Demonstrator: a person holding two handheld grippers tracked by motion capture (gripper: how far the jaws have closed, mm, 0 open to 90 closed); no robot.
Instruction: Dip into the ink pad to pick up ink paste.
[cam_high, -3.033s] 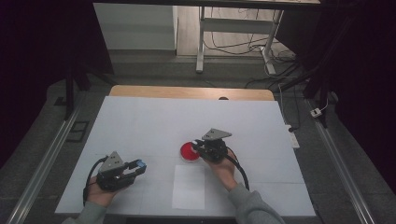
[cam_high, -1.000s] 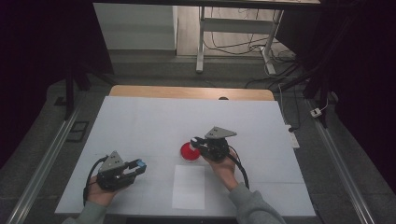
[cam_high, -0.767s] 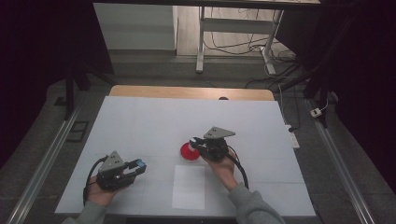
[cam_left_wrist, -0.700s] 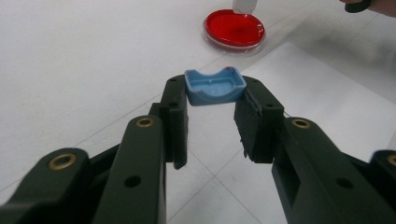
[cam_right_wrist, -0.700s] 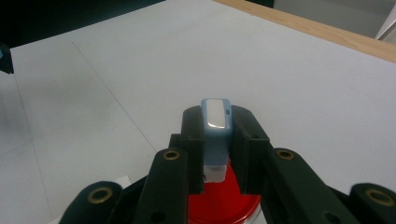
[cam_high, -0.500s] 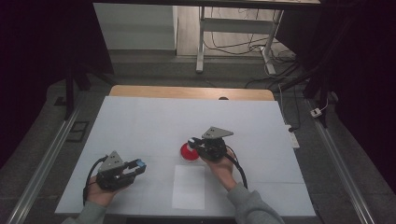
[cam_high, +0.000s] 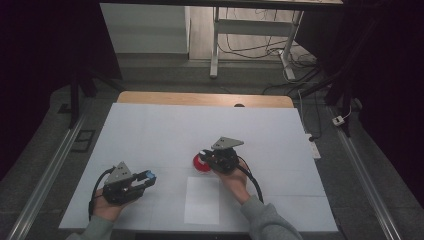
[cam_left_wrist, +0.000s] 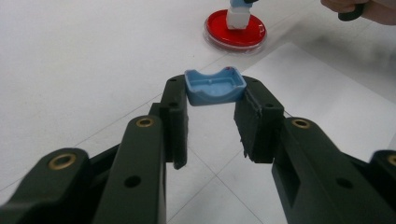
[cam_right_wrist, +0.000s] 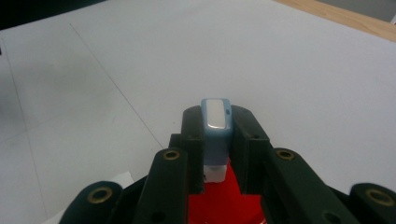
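White table (cam_high: 150, 130): right tongs (cam_high: 204, 156) shifted slightly left.

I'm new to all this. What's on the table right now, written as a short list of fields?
Left gripper: shut on a light blue cap, held just above the table.
Right gripper: shut on a blue and white stamp, upright, its white foot on the red pad.
Red pad: round, flat on the table.
White sheet: lies just in front of the red pad, nearer the person.
Table: white top.
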